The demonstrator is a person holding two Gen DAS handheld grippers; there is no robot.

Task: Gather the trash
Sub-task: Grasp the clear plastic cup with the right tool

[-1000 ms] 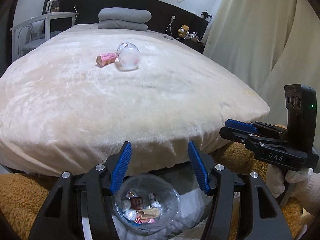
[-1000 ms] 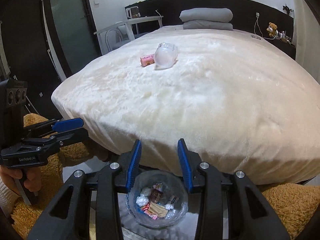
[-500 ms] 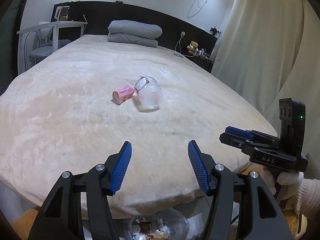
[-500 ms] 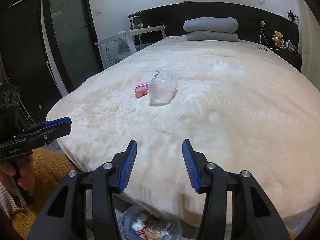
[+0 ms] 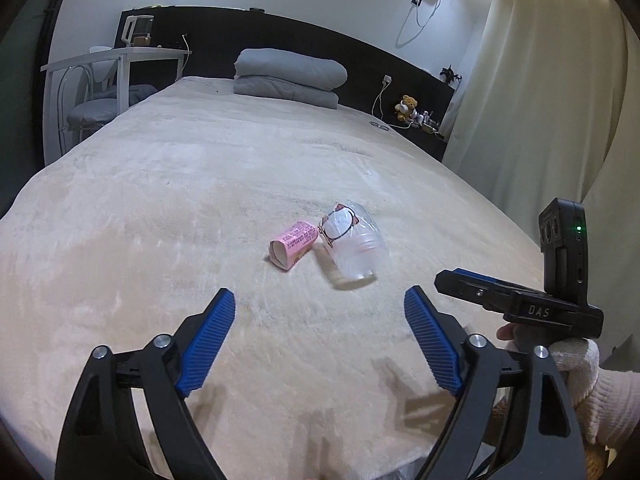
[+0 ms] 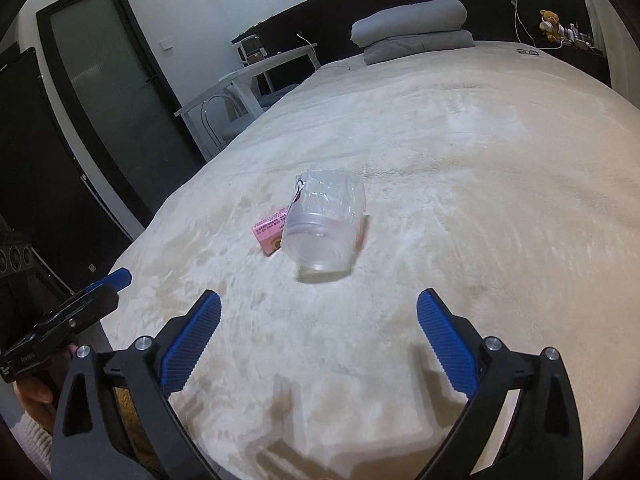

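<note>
A clear plastic cup [image 5: 354,246] lies on its side on the cream bedspread [image 5: 160,208], touching a small pink carton [image 5: 293,243] to its left. Both also show in the right wrist view, the cup [image 6: 326,226] in front of the carton [image 6: 270,229]. My left gripper [image 5: 320,340] is open and empty, hovering over the bed short of the carton. My right gripper [image 6: 319,346] is open wide and empty, short of the cup. Each gripper appears at the edge of the other's view, the right [image 5: 520,304] and the left [image 6: 68,316].
Folded grey bedding [image 5: 288,76] lies at the head of the bed by a dark headboard. A white desk and chair [image 5: 100,92] stand to the left, cream curtains [image 5: 540,100] to the right, a dark glass door [image 6: 108,92] beyond the left bedside.
Both grippers rose from above the trash bin at the foot of the bed and moved forward over the bedspread toward the cup and carton. Their jaws opened wider. The bin has left view.
</note>
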